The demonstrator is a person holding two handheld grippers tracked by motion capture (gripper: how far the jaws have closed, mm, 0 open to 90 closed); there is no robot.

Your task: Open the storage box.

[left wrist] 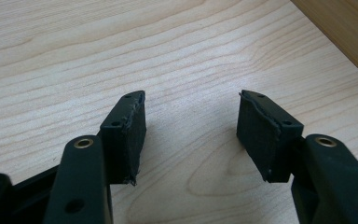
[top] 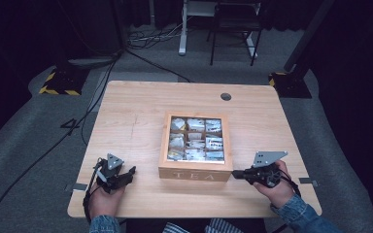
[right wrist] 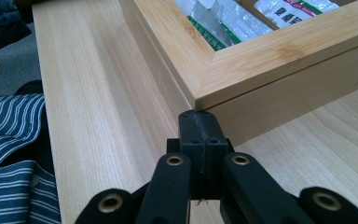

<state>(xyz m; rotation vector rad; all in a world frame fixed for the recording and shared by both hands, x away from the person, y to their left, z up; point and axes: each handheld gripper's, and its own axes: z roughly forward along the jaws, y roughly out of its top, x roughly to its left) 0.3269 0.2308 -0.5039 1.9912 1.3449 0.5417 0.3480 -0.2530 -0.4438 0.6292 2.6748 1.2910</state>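
Wooden tea box [top: 195,171], lettered TEA on its near wall, sitting mid-table between the two grippers, lid closed over a window onto sachets [top: 195,139] in a grid of compartments.

Left gripper [top: 128,173], in the high view, resting low on the wooden table [top: 131,107], well apart from the box's left wall and pointing toward it. Jaws spread wide in the left gripper view [left wrist: 191,126], nothing but bare wood grain between the pads [left wrist: 126,135], a strip of the box's wall [left wrist: 345,32] cutting the upper right corner.

Right gripper [top: 238,174], held in a hand [top: 277,187] with a denim sleeve [top: 296,211], with its tip just beside the box's near right corner. Jaws pressed together with nothing between them in the right gripper view [right wrist: 205,128], tip at the corner just under the lid's edge [right wrist: 279,70]; contact with the wood not clear. Green-and-white sachets [right wrist: 223,23] legible through the lid there, mere pale patches from above. Striped cloth [right wrist: 9,154] at lower left.
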